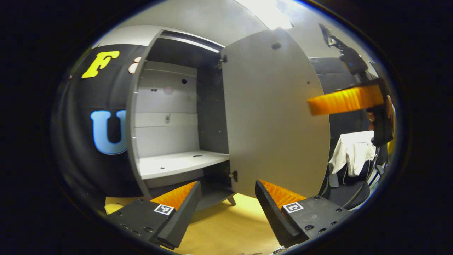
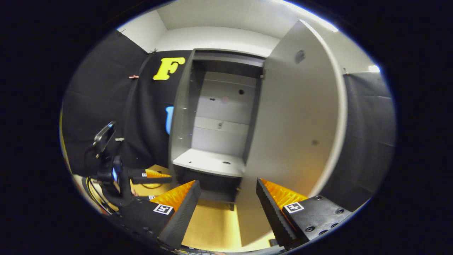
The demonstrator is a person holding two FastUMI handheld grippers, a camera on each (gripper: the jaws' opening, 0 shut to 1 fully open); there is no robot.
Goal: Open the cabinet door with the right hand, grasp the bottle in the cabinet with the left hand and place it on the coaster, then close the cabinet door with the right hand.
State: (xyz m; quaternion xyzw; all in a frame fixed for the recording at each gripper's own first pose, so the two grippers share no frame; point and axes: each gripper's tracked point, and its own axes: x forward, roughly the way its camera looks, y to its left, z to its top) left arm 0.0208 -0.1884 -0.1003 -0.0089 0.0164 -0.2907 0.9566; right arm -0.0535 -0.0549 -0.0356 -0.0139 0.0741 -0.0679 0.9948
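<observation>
Cabinet [image 1: 166,117] sits centre-left in the left gripper view, grey, tall, standing on short legs on the yellow table [image 1: 226,226]. Cabinet door [image 1: 272,117] is swung wide open, a big flat grey panel filling the middle of the frame, hinged on the cabinet's right side (two hinges visible, upper and lower). Inside: pale back wall with a few small holes, one light shelf [image 1: 180,163] lower centre, a dark compartment under it. The shelf surface looks bare apart from a small dark mark.

Left claw [image 1: 228,209] at bottom centre of its own view, fingers spread apart, nothing between them, pointing at the cabinet's lower front edge and the door's bottom. Right claw [image 1: 345,101] shows at the right edge of that view, past the door's free edge, with the hand holding it partly visible; its opening cannot be told from there.

In the right gripper view the right claw [image 2: 228,209] is at bottom centre, fingers apart and empty, the cabinet door [image 2: 297,141] just ahead to the right, cabinet [image 2: 219,120] at centre. Left claw [image 2: 150,176] shows lower left over the table [image 2: 212,223].
</observation>
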